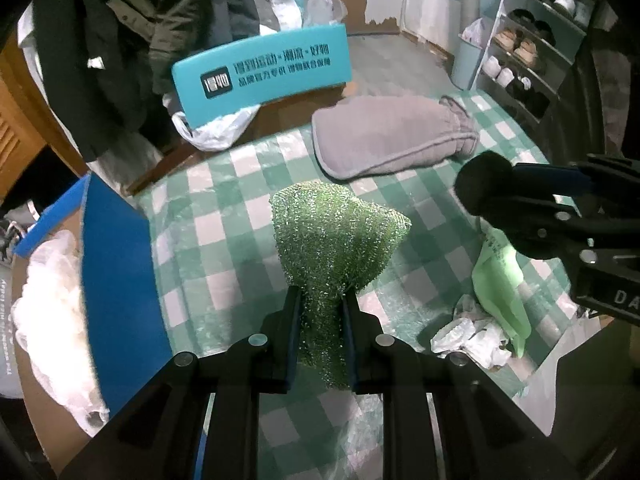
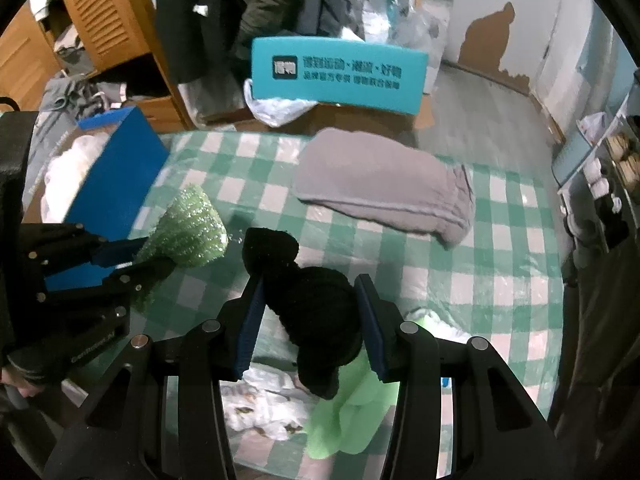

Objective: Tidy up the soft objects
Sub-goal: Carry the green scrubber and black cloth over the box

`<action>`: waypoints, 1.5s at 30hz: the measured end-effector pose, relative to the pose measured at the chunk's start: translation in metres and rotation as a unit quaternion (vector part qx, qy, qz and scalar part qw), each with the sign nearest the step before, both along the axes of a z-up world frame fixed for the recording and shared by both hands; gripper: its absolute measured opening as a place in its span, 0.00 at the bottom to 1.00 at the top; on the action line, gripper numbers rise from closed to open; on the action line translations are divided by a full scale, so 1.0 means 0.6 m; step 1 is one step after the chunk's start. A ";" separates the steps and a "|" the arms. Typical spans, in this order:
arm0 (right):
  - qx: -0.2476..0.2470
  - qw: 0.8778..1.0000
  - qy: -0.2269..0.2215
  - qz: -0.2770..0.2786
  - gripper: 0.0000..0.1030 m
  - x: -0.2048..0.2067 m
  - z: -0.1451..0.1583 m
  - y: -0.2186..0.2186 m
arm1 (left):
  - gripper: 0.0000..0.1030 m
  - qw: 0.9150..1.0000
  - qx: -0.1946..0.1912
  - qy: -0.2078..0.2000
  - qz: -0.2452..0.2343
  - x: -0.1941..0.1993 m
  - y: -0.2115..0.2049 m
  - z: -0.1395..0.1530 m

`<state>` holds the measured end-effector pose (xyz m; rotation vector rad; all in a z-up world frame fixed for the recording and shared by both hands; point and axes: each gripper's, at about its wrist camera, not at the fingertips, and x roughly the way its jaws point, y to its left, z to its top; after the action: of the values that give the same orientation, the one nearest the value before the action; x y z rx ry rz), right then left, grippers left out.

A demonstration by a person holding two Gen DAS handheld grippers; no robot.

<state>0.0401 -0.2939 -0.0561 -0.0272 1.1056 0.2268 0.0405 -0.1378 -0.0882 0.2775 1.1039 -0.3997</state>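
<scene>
Above the green-checked tablecloth [image 1: 224, 184] — left gripper [image 1: 320, 300] clenched on a sparkly green mesh scouring cloth [image 1: 336, 236], blue-walled cardboard box [image 1: 116, 264] nearest its left; right gripper [image 2: 312, 292] grasping a black knitted sock [image 2: 316, 312].

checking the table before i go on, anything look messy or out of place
Yes: crumpled white wrappers and a light green bag lie loose at the near edge of the checked table. The grey cloth lies folded flat.
</scene>
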 end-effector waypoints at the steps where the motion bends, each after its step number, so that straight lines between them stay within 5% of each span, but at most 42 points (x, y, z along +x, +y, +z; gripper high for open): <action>1: 0.001 1.000 -0.003 0.002 0.43 0.000 0.003 0.004 | 0.18 1.000 -0.002 -0.002 0.001 -0.001 0.003 0.004; 26: 0.036 0.995 -0.060 0.072 0.43 -0.001 0.094 0.128 | 0.18 0.994 -0.019 -0.072 0.082 -0.046 0.174 0.109; 45: 0.051 0.987 -0.064 0.135 0.43 0.013 0.112 0.260 | 0.18 0.983 -0.022 -0.079 0.165 -0.065 0.320 0.107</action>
<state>0.0477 -0.1377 0.0110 -0.0988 0.9583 0.5173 0.0014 0.0543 -0.0241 0.0822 0.9623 -0.1033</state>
